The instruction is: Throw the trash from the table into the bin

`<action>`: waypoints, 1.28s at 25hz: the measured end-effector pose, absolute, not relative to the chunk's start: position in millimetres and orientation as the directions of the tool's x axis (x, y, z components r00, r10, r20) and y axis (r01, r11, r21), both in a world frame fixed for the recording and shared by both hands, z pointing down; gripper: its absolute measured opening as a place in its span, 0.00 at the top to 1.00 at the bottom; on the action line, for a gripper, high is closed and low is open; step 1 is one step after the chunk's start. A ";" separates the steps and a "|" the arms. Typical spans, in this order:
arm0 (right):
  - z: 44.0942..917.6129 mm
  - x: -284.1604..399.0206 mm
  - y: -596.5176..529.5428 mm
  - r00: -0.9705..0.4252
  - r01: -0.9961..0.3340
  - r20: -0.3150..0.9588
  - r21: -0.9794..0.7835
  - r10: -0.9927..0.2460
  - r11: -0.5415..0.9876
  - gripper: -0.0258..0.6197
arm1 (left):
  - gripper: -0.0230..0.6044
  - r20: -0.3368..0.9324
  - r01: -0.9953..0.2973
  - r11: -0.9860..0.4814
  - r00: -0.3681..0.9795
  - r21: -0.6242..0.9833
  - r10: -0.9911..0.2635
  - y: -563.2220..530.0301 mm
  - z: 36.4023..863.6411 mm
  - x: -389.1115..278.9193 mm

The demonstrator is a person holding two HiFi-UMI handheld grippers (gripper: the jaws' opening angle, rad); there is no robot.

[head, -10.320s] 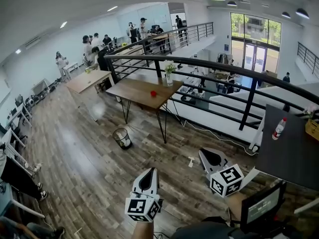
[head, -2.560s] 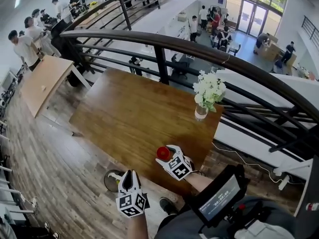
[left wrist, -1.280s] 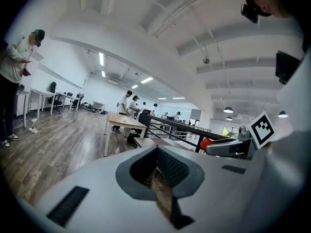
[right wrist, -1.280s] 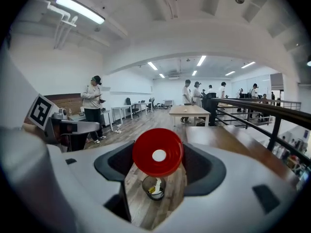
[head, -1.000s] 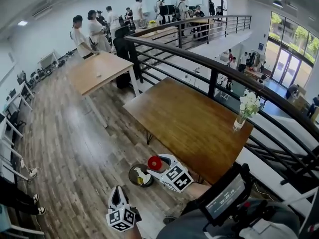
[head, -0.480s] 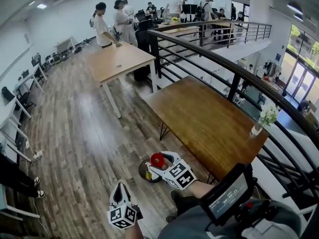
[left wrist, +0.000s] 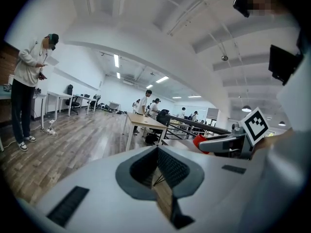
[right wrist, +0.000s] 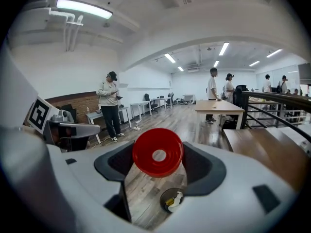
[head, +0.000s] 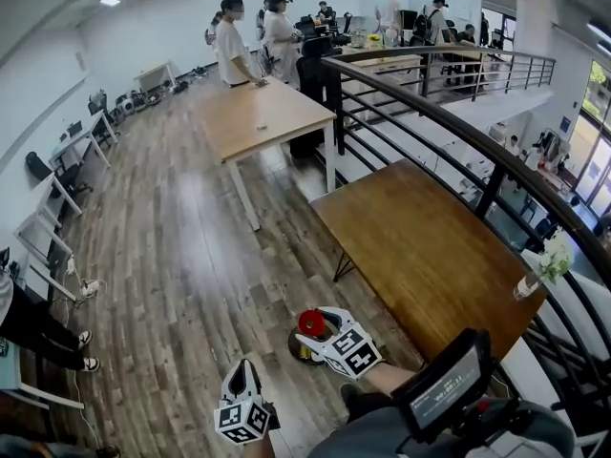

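A red round piece of trash (right wrist: 146, 161) with a hole in its middle sits between the jaws of my right gripper (right wrist: 158, 152), which is shut on it. In the head view the right gripper (head: 320, 324) hangs with the red trash (head: 311, 322) just above the round bin (head: 296, 349) on the floor. The bin (right wrist: 171, 200) holds some rubbish. It stands beside the near corner of the wooden table (head: 430, 256). My left gripper (head: 245, 370) is low at the left, its jaws shut and empty (left wrist: 156, 148).
A black railing (head: 449, 127) runs behind the table. A second, lighter table (head: 258, 117) stands further back with people around it. A person (right wrist: 111, 106) stands by desks on the wooden floor. A screen (head: 444, 394) is mounted near my body.
The view has swung round and the table now lies further right. My right gripper has moved with the red trash over the bin, which it now partly hides. The left gripper stays low.
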State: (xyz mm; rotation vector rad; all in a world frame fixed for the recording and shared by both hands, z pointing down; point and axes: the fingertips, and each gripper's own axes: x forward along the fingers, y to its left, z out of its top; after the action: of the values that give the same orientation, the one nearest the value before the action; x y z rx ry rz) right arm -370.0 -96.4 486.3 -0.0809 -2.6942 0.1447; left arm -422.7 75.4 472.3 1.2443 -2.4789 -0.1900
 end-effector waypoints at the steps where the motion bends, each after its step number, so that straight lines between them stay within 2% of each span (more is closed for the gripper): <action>1: 488.3 -377.6 -101.6 -0.900 0.040 0.427 -0.117 0.087 0.992 0.48 | 0.95 0.263 -0.748 0.604 -0.546 0.273 -0.795 67.6 473.7 -429.3; 10: 525.2 -417.9 -136.1 -0.881 0.090 0.450 -0.140 0.145 0.986 0.48 | 0.95 0.330 -0.751 0.625 -0.547 0.213 -0.769 20.7 499.4 -472.9; 15: 560.3 -435.9 -143.1 -0.859 0.073 0.491 -0.155 0.141 0.985 0.48 | 0.95 0.354 -0.760 0.610 -0.520 0.222 -0.777 6.0 528.7 -499.7; 24: 667.8 -477.7 -150.2 -0.781 -0.013 0.618 -0.157 0.088 0.987 0.48 | 0.95 0.479 -0.778 0.558 -0.387 0.290 -0.788 -10.6 643.3 -553.3; 29: 732.4 -482.7 -149.9 -0.739 -0.101 0.672 -0.199 0.061 0.975 0.48 | 0.95 0.527 -0.798 0.497 -0.276 0.339 -0.803 -15.7 704.6 -549.1; 32: 775.6 -491.2 -149.6 -0.708 -0.110 0.703 -0.202 0.066 0.973 0.48 | 0.95 0.578 -0.779 0.526 -0.268 0.341 -0.771 -16.6 747.3 -559.9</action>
State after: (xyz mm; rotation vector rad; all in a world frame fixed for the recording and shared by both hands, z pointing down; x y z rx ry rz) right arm -491.2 -149.6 775.6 0.0301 -2.3388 0.2942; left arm -559.9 -16.6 747.3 1.2551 -2.0527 0.0138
